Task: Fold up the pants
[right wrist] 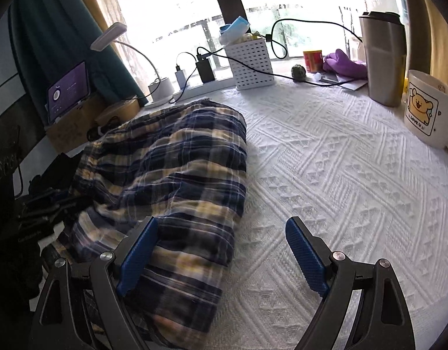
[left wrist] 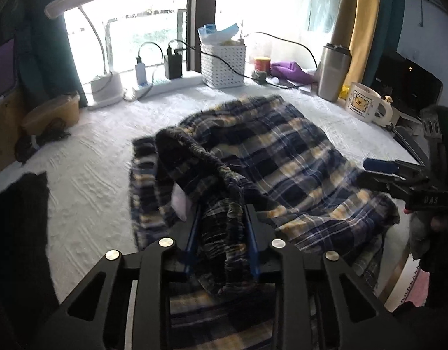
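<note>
Left gripper (left wrist: pixel 222 233) pinches bunched plaid pants (left wrist: pixel 282 157), its fingertips buried in cloth
Right gripper (right wrist: pixel 221 250) spread wide over white textured cover (right wrist: pixel 340 175); mug (right wrist: pixel 428 110) cut off far right

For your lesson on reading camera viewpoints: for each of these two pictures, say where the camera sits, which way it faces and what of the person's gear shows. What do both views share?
Left wrist: sits on the left gripper, faces the window; its fingers clamp bunched plaid pants; the right gripper shows at right.
Right wrist: sits on the right gripper, faces the window; jaws open over the pants' edge.
Shared: pants, white basket, bear mug.
</note>
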Demonstrator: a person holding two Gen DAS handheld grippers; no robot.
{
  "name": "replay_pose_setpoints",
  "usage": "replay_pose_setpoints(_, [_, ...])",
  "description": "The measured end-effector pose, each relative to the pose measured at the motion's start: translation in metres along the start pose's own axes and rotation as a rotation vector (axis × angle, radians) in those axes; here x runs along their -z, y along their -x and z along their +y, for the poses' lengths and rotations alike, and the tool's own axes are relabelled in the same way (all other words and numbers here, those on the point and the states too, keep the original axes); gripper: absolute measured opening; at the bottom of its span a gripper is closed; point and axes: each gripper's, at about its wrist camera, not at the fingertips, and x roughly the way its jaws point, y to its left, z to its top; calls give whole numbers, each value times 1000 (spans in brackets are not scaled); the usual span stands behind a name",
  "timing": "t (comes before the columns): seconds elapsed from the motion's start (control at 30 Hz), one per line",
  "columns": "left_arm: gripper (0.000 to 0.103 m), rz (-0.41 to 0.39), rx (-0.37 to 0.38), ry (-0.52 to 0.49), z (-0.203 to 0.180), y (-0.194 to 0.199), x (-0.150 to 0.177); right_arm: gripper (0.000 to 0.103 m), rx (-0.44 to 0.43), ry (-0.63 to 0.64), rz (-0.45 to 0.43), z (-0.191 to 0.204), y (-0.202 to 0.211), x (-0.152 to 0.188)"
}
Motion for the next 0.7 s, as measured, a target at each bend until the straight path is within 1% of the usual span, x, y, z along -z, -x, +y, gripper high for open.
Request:
replay_pose_setpoints(0.13, [26,-48,-13,12,16,8,-14,90,-1,9,-7,3,2,-2])
replay_pose_setpoints(0.2, [26,-58,-15,29,25,7,-19,90,1,16,-4,5,0,-2])
replay_pose_setpoints(0.27, [26,-39,4,68,38,0,-19,90,8,33,21,9,-5,0])
replay_pose_setpoints(0.33, [26,-3,45,118,50,-9,-16,90,26,48,51,13,-12,4])
replay_pose_setpoints(0.4, [26,15,70,153,58,-15,-10,90,42,70,56,18,-12,6])
replay_pose_setpoints(0.47, [26,24,67,158,59,-18,-6,90,51,82,67,19,-13,8])
replay_pose_setpoints(0.6, [26,8,35,128,55,-14,-3,89,82,101,81,21,-13,12])
replay_pose_setpoints(0.7, [30,4,47,147,57,-7,-5,89,101,112,82,21,-9,17])
